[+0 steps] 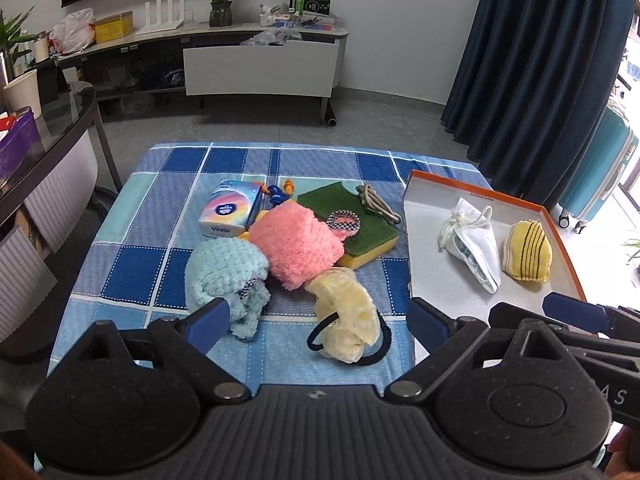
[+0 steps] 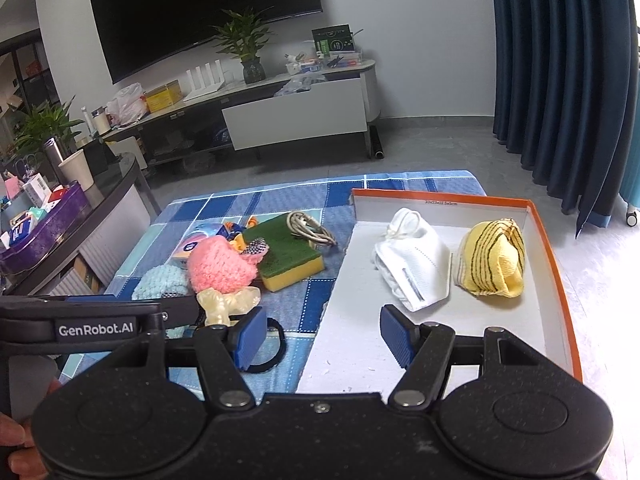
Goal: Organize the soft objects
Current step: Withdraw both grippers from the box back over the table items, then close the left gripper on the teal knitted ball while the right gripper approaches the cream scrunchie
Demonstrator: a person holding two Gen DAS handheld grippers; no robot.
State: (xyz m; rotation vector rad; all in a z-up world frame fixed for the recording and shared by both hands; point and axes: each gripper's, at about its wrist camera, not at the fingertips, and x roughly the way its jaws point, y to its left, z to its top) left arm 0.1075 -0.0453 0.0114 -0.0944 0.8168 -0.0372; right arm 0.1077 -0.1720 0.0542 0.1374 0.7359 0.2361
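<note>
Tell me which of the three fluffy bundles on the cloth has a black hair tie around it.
The pale yellow bundle, nearest the left gripper. A black hair tie loops it. The pink bundle and light blue bundle show none.

"Vinda" is printed on the front of the tissue pack point(image 1: 232, 209) lying on the checked cloth, and "GenRobot.AI" appears in white lettering on the left gripper's point(image 1: 320, 316) black side.

Black hair tie point(image 1: 378, 344) half buried under cream scrunchie point(image 1: 348, 320), between the left fingers. Orange earplugs point(image 1: 289, 189) mostly behind tissue pack point(image 1: 232, 208). Box label print point(image 2: 440, 203) unreadable.
</note>
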